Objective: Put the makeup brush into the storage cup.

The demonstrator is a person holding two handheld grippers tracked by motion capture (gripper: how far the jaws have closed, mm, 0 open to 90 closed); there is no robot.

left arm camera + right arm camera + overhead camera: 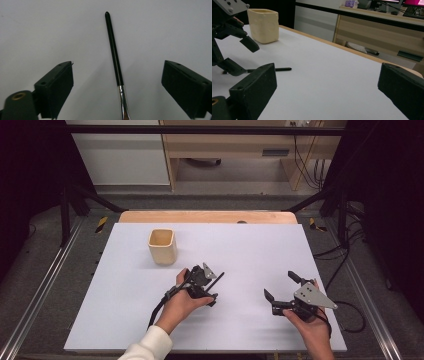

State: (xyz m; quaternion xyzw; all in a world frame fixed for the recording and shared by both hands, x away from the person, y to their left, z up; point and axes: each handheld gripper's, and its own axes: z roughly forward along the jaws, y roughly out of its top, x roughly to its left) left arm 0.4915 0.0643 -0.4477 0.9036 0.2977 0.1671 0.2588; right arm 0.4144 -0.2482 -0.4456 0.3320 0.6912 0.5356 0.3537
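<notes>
A thin paintbrush [218, 278] with a black handle and a silver ferrule lies flat on the white table [260, 245]. My left gripper [212, 285] is low over it and open. In the left gripper view the brush [114, 52] runs up the middle between the two jaws, with a clear gap on each side. A cream square cup [162, 246] stands upright behind and to the left of that hand. My right gripper [280, 285] sits to the right of the brush, open with nothing between its jaws. The right gripper view shows the brush handle [282, 69], the cup [263, 25] and the left gripper [243, 57].
The table's far edge is a wooden strip [207, 216]. Beyond it stand a wooden desk [235, 147] and cables on the floor. Black frame posts [65, 205] flank the table on both sides.
</notes>
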